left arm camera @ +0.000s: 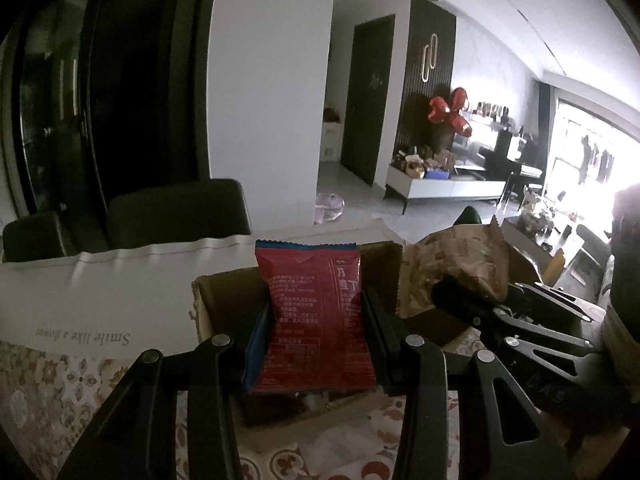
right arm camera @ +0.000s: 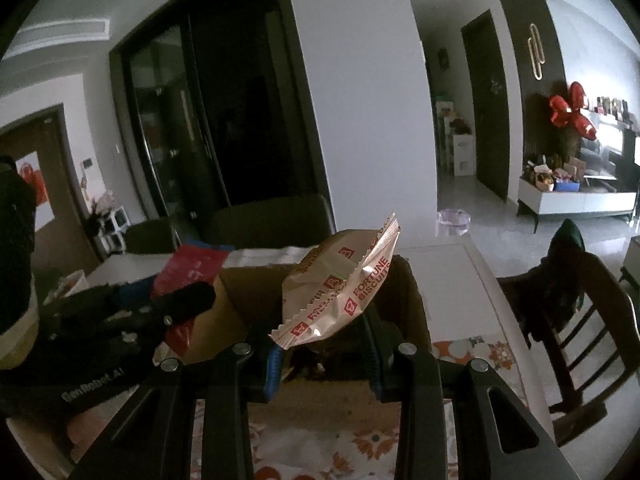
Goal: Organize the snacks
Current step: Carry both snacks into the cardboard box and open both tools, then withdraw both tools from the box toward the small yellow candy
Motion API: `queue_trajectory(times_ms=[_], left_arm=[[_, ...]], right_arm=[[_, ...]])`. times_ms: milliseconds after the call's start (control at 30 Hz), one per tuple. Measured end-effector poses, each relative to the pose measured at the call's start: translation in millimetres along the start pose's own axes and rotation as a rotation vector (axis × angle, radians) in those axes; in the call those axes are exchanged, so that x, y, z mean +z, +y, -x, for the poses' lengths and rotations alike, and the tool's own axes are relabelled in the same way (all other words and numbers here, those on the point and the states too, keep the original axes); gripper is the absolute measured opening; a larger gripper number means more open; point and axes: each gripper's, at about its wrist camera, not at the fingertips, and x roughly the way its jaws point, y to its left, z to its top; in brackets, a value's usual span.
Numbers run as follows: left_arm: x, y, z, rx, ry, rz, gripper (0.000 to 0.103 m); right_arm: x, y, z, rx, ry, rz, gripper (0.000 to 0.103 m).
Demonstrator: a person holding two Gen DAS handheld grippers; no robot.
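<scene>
Left fingers (left arm camera: 316,320) gripping red packet (left arm camera: 316,312), right fingers (right arm camera: 320,344) biscuit packet (right arm camera: 340,292)

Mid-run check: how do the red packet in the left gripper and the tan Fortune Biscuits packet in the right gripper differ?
The red packet is dark red with a blue top seal and small white print; the Fortune Biscuits packet is tan with red lettering. The red packet stands upright and flat in the left gripper; the tan one tilts, crumpled and puffy, in the right gripper. Both are sealed snack packets clamped above the open cardboard box.
</scene>
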Motion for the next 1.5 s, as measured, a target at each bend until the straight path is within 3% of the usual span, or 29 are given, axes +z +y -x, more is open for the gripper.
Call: queue_trajectory(times_ms=[133, 200, 267, 300, 333, 567, 800, 1233, 1500], left_arm=[[3.2, 7.0, -18.3, 0.003, 0.038, 0.019, 0.045], [2.5, 7.9, -22.2, 0.019, 0.045, 0.013, 0.053], [1.4, 7.9, -21.3, 0.034, 0.042, 0.015, 0.069], [1.0, 8.4, -21.1, 0.048, 0.041, 0.015, 0.071], [0.8, 8.7, -20.7, 0.058, 0.040, 0.013, 0.073], [-8.8, 2.2, 0.6, 0.114, -0.005, -0.034, 0.075], [-24.0, -16.1, 34.1, 0.116, -0.046, -0.088, 0.077], [-79.1, -60.0, 85.5, 0.038, -0.066, -0.126, 0.077], [-114.4, -78.3, 96.1, -0.003, -0.048, -0.138, 0.077]], right_arm=[[4.6, -4.5, -20.2, -0.010, 0.042, 0.003, 0.034], [7.3, -5.0, -29.3, -0.015, 0.065, 0.007, 0.035], [7.5, -6.3, -34.4, -0.021, 0.090, 0.017, 0.044], [8.0, -6.6, -35.7, -0.027, 0.098, 0.021, 0.060], [7.5, -7.8, -35.6, -0.047, 0.094, 0.025, 0.062], [-0.8, -8.2, -20.7, -0.083, 0.065, 0.007, 0.062], [-16.4, -4.6, 15.8, -0.127, 0.013, 0.004, 0.062], [-62.0, -7.2, 92.2, -0.179, -0.051, 0.019, 0.062], [-96.4, -12.5, 112.5, -0.178, -0.016, 0.040, 0.062]])
